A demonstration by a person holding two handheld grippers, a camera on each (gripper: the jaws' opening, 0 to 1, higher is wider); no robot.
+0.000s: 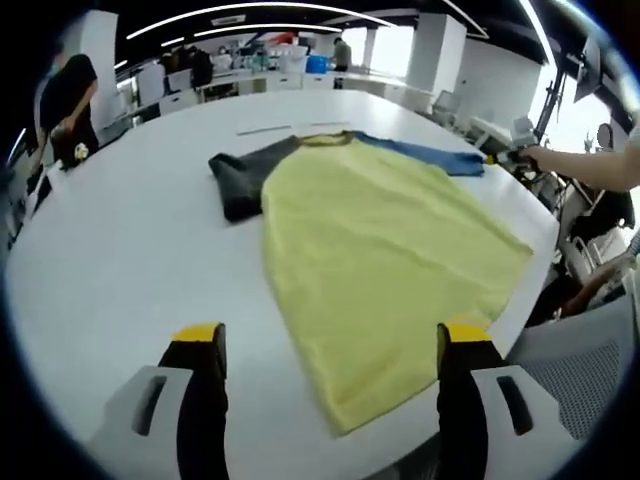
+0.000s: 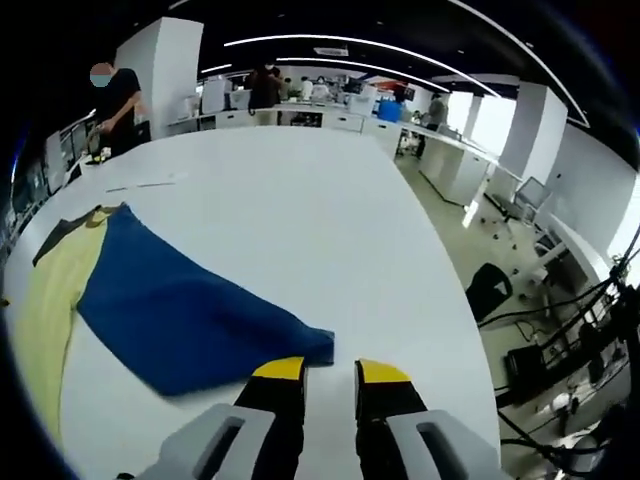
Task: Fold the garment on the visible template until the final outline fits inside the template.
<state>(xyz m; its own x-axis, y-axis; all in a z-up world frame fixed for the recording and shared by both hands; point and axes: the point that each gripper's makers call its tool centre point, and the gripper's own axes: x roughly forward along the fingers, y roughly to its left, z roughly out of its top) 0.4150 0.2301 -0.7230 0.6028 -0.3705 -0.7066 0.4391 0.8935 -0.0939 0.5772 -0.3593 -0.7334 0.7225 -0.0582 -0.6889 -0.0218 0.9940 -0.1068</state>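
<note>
- The white surface (image 1: 120,250) carries everything; no template outline can be made out on it
- The garment (image 1: 380,240), a yellow-bodied shirt, lies spread flat near the surface's edge; it looks light, soft and floppy, so it is best pinched at a hem or cuff
- Its blue sleeve (image 2: 190,305) stretches out flat; the dark sleeve (image 1: 240,175) lies opposite
- Left gripper (image 1: 330,345) hovers released, jaws wide, over the hem
- Right gripper (image 2: 328,372) has jaws narrowly parted, empty, just beside the blue cuff
</note>
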